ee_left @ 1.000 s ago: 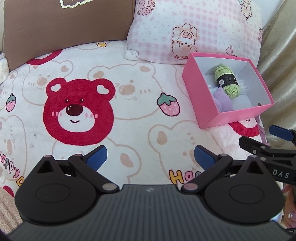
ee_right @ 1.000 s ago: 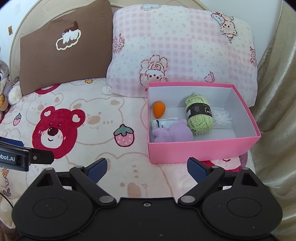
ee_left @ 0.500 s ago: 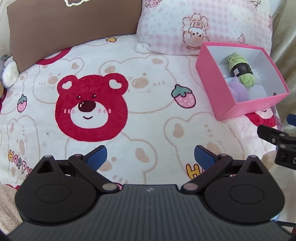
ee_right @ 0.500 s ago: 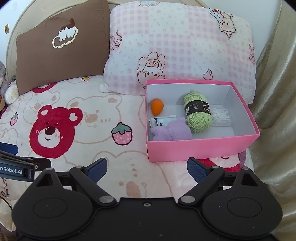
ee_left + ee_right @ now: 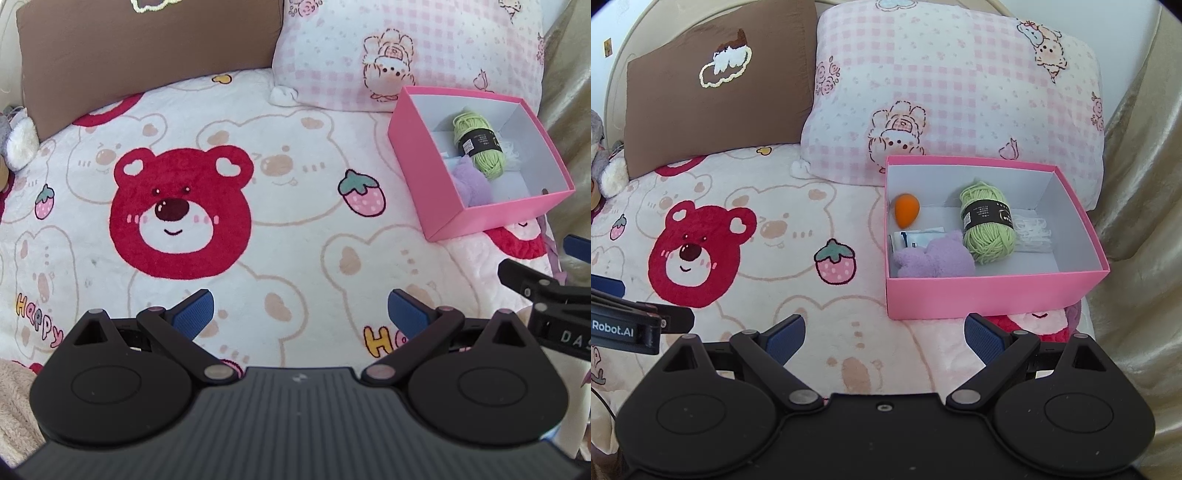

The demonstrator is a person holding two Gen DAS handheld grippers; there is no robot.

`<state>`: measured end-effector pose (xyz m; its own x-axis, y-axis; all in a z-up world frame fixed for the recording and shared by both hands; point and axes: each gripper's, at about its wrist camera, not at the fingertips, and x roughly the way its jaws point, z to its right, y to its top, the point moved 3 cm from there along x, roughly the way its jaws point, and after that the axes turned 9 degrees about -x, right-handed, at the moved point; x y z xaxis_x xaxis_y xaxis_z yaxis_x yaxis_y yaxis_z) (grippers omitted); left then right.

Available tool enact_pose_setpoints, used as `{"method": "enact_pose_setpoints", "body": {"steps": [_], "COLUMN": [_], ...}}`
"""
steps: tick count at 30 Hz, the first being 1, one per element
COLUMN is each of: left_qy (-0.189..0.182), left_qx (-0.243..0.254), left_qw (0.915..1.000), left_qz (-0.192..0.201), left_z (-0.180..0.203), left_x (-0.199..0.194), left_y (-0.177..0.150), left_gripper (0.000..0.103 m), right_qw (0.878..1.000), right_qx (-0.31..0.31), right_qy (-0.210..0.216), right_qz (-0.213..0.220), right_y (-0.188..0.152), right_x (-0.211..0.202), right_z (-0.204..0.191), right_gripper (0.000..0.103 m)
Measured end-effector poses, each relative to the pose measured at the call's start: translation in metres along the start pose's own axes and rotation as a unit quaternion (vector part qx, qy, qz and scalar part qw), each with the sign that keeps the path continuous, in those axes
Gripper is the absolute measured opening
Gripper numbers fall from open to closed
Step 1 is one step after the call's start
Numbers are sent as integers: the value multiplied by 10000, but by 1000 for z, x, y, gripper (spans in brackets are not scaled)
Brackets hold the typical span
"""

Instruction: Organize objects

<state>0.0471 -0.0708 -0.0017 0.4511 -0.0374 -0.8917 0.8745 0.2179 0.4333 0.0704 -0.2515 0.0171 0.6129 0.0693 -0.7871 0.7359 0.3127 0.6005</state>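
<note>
A pink box [image 5: 990,299] stands on the bed against the pink pillow; it also shows in the left wrist view [image 5: 417,173]. Inside lie a green yarn ball [image 5: 988,221], an orange egg-shaped sponge [image 5: 907,210], a purple plush [image 5: 934,258], a white packet [image 5: 916,236] and a white string bundle [image 5: 1032,234]. My right gripper [image 5: 884,338] is open and empty, just in front of the box. My left gripper [image 5: 299,314] is open and empty over the bear blanket, left of the box.
A bear-print blanket [image 5: 295,229] covers the bed. A brown pillow [image 5: 713,88] and a pink checked pillow [image 5: 953,85] lean at the head. A beige curtain [image 5: 1137,206] hangs at the right. A plush toy [image 5: 14,144] sits at the far left edge.
Both grippers have drawn back slightly from the box and stayed open. The left view has shifted, so the box sits further right and farther away than a second ago.
</note>
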Motion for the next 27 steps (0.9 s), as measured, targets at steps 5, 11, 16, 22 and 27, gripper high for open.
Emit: {"method": "enact_pose_setpoints", "body": {"steps": [5,11,16,22,27], "left_qy": [43,206,209,490,578], "left_qx": [-73,-86,-36,80,151], "left_qw": [9999,9997,9996,9985,9979], "left_qz": [78,129,175,249,263], "left_z": [-2,-4,-2,-2,1], "left_x": [-4,-6,-8,-6,-4], "left_y": [3,5,5,5,4], "left_gripper": [102,102,102,102,102], "right_qw": [9999,10000,9998,9998,9998], "right_qx": [-102,-87,-169,-195,-185], "right_qy": [-28,-24,-77,-70,-81], "right_qz": [0,28,-31,-10,9], "right_y": [1,0,0,0,0], "right_x": [-3,-6,-5,-6,-6], "right_z": [-2,-3,-3,-1,-2], "right_gripper": [95,95,95,95,95]}}
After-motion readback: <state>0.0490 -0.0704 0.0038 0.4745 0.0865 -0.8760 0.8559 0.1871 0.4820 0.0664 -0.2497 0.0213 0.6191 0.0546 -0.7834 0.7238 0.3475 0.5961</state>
